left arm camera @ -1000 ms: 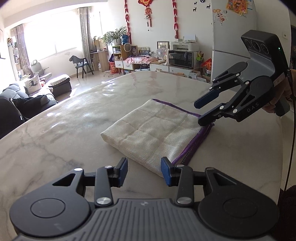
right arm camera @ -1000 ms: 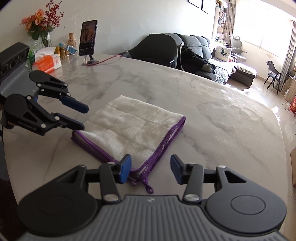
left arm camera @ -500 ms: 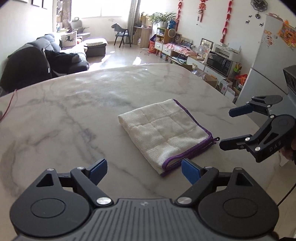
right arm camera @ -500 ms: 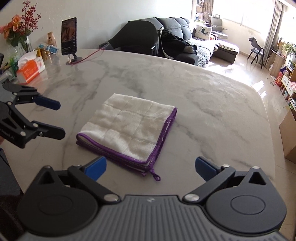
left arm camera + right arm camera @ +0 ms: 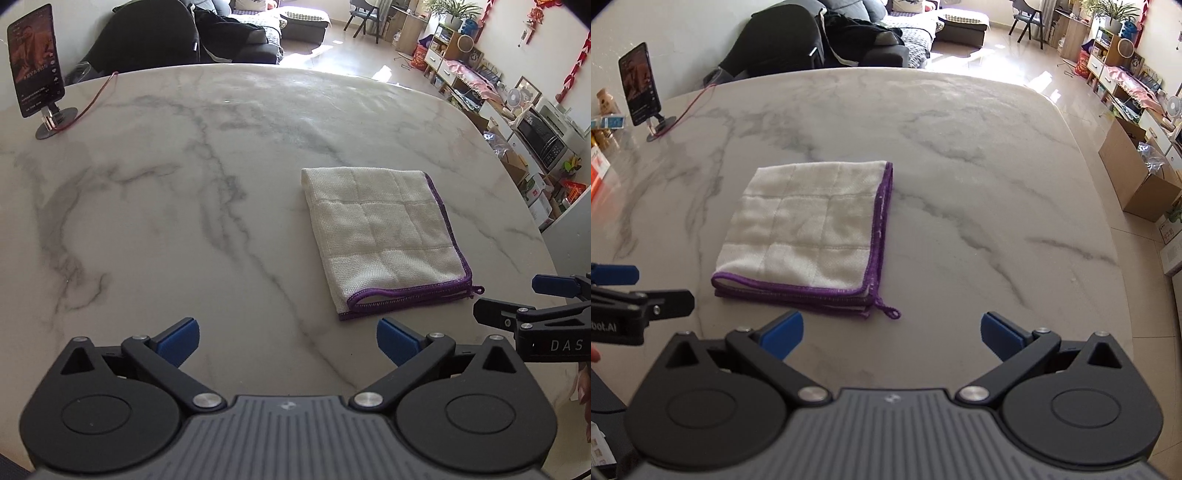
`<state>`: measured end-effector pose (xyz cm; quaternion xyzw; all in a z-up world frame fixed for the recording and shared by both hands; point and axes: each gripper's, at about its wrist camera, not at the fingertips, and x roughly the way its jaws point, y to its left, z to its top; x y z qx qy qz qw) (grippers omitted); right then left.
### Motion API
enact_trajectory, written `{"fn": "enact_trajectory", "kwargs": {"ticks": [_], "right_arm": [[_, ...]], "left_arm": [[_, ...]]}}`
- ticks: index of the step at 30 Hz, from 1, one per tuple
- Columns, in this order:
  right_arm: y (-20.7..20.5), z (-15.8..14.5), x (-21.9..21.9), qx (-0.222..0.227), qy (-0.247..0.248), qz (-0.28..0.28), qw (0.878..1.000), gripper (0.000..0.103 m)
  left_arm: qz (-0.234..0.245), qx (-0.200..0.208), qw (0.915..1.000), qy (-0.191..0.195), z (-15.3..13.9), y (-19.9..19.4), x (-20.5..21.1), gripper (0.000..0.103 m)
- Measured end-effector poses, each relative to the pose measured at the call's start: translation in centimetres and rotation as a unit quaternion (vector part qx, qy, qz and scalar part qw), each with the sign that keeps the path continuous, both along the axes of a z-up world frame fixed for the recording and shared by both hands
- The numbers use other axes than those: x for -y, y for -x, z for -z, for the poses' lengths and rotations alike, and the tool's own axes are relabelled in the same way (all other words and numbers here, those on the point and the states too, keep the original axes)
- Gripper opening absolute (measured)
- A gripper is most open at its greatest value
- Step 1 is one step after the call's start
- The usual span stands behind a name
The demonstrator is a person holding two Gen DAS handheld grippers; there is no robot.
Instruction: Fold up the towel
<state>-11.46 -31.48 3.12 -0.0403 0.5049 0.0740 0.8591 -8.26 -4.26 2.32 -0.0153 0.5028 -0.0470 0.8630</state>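
Observation:
A white towel with purple trim (image 5: pixel 384 236) lies folded into a small square on the marble table (image 5: pixel 184 206); it also shows in the right wrist view (image 5: pixel 809 236). Its hanging loop (image 5: pixel 890 312) sticks out at the near corner. My left gripper (image 5: pixel 288 339) is open and empty, held back from the towel's near edge. My right gripper (image 5: pixel 892 332) is open and empty, just short of the towel's near right corner. Each gripper shows at the edge of the other's view, the right one (image 5: pixel 517 299) and the left one (image 5: pixel 639 288), both open.
A phone on a stand (image 5: pixel 35 70) with a red cable (image 5: pixel 96 99) stands at the table's far left. An orange box (image 5: pixel 596 171) and small items sit at the left edge. A sofa (image 5: pixel 849 33), cardboard boxes (image 5: pixel 1137 177) and shelves lie beyond the table.
Both grippers have opened wide and drawn back from the folded towel, which stays flat on the table. Both views have swung round toward the sofa side.

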Motion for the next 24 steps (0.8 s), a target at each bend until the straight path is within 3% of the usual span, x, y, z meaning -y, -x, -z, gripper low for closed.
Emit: {"fn": "enact_trajectory", "kwargs": {"ticks": [4, 8, 14, 24], "right_arm": [[-0.2, 0.5, -0.2, -0.044, -0.008, 0.007, 0.999, 0.103], [0.3, -0.2, 0.3, -0.042, -0.030, 0.035, 0.998, 0.103], [0.5, -0.6, 0.5, -0.040, 0.036, 0.044, 0.998, 0.103], [-0.1, -0.7, 0.7, -0.036, 0.050, 0.025, 0.998, 0.103]], "left_arm": [[-0.010, -0.011, 0.9995, -0.026, 0.7, 0.1, 1.8, 0.102], [-0.017, -0.023, 0.9992, -0.029, 0.8, 0.2, 3.0, 0.102], [-0.031, -0.028, 0.9983, -0.041, 0.5, 0.1, 4.4, 0.102], [-0.044, -0.036, 0.9969, -0.055, 0.6, 0.0, 5.3, 0.102]]}}
